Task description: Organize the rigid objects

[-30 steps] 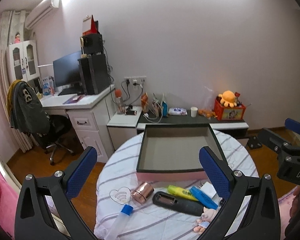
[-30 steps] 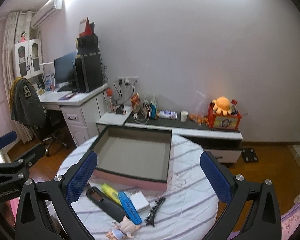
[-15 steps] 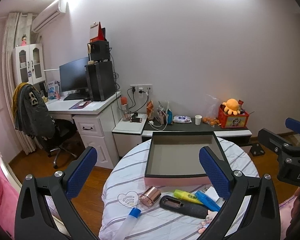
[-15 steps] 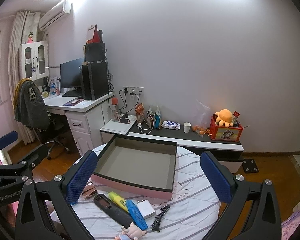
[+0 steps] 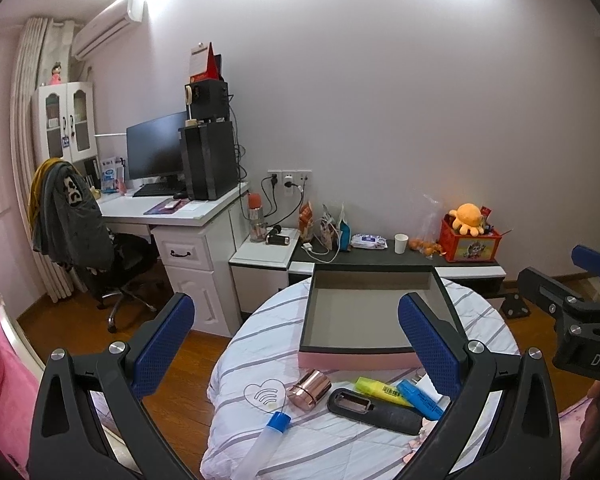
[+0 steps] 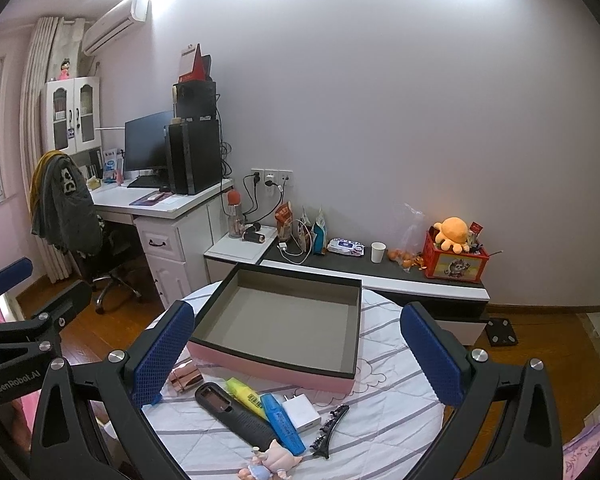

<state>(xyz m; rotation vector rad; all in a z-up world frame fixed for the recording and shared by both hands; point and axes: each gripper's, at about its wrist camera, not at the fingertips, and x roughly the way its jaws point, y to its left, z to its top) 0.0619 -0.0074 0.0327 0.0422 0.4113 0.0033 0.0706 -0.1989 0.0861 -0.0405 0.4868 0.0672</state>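
An open pink box (image 5: 376,312) (image 6: 284,320) with a grey inside stands empty on the round striped table (image 5: 340,440). In front of it lie a copper cylinder (image 5: 309,390), a heart-shaped cutout (image 5: 265,396), a blue-capped tube (image 5: 266,436), a black handle-like object (image 5: 374,410) (image 6: 236,412), a yellow highlighter (image 6: 246,396), a blue highlighter (image 6: 282,422), a white charger (image 6: 302,412), a black hair clip (image 6: 330,426) and a small pig figure (image 6: 270,462). My left gripper (image 5: 296,344) and right gripper (image 6: 296,348) are both open, empty, above the table's near side.
A white desk (image 5: 172,216) with monitor and computer tower stands at the left, with an office chair (image 5: 84,232) draped in clothes. A low dark cabinet (image 6: 380,272) along the wall behind the table carries clutter and a red box with an orange plush toy (image 6: 452,236).
Both grippers have pulled back and tilted up from the table, so the box and objects sit lower and smaller in view. Both stay open.
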